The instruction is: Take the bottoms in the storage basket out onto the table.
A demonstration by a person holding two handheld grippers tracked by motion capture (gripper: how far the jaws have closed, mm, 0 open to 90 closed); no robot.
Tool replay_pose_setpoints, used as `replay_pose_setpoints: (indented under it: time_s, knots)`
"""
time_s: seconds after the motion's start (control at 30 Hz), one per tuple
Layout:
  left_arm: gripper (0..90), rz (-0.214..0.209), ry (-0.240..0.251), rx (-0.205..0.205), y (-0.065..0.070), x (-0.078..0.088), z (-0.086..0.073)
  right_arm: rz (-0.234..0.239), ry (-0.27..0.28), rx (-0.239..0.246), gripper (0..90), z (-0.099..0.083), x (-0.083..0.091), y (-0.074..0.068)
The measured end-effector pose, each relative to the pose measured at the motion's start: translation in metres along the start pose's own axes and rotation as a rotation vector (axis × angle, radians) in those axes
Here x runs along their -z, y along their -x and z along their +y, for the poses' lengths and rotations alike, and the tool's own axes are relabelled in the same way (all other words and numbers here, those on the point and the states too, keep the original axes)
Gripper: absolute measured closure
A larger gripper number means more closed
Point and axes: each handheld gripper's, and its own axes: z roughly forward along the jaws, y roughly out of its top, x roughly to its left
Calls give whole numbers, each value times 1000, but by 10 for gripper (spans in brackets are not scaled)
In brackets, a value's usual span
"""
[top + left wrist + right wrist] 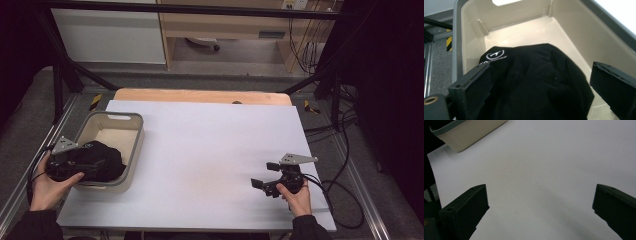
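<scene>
The left gripper [541, 85] has its jaws spread wide on either side of a black cloth [536, 82]. The left jaw lies against the cloth's edge, while the right jaw stands apart from it, so nothing is pinched. The cloth is bunched up, with a small white round logo [495, 54] on its far left part. It lies in the near half of a beige bin [564, 32] with a grey rim; the far half of the bin's floor is bare. In the high view the bin [134, 150] sits at the left side of the white counter [210, 150], and the left gripper [67, 165] reaches over its near left rim, held by the person's left hand [45, 187].

The right gripper [540, 215] also has its jaws spread, with bare counter between them. In the high view it [272, 182] hovers near the counter's near right corner, held by the right hand [298, 196], well apart from the bin.
</scene>
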Motion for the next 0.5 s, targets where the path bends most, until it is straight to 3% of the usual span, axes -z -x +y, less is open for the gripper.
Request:
replay_pose_setpoints:
  time_s: [0.5]
  knots:
    - [153,45,-60,8,-6,-8,-4,-1,-6,-1,6,0,-1,0]
